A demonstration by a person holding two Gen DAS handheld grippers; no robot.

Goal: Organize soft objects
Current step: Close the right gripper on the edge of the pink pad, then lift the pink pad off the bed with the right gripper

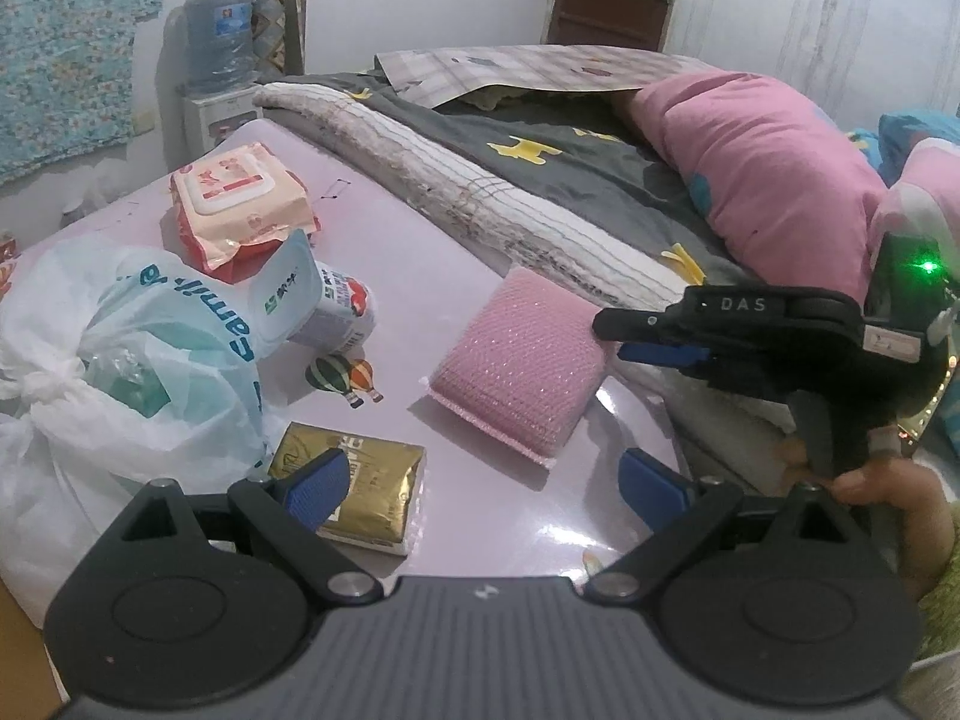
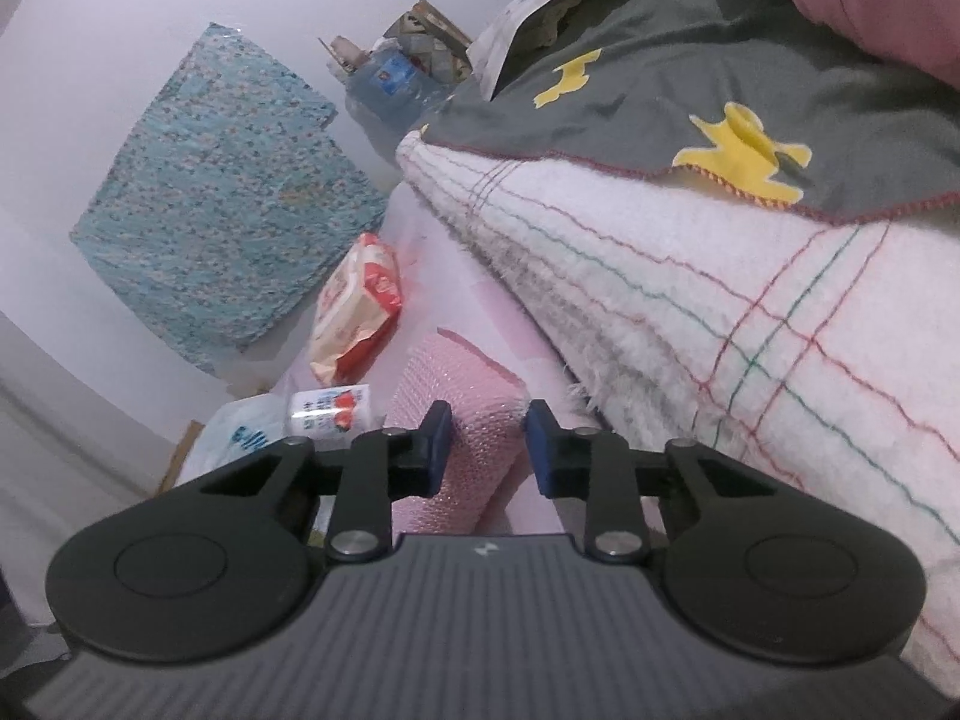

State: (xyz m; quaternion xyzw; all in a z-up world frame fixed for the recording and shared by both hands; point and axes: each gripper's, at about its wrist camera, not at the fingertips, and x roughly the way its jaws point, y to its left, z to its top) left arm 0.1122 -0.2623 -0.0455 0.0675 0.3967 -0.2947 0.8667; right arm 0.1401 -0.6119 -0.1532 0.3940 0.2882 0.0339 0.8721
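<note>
A pink glittery sponge lies on the lilac sheet beside the folded bedding. My right gripper comes in from the right and its pads clasp the sponge's near end. In the right wrist view the sponge fills the narrow gap of the right gripper, pressed by both blue pads. My left gripper hovers open in front of the sponge, nothing between its fingers. A gold packet lies under its left finger.
A wet-wipes pack, a lying white tube and a white plastic bag crowd the left. A white checked blanket, grey quilt and pink pillow border the right. A person's hand holds the right gripper.
</note>
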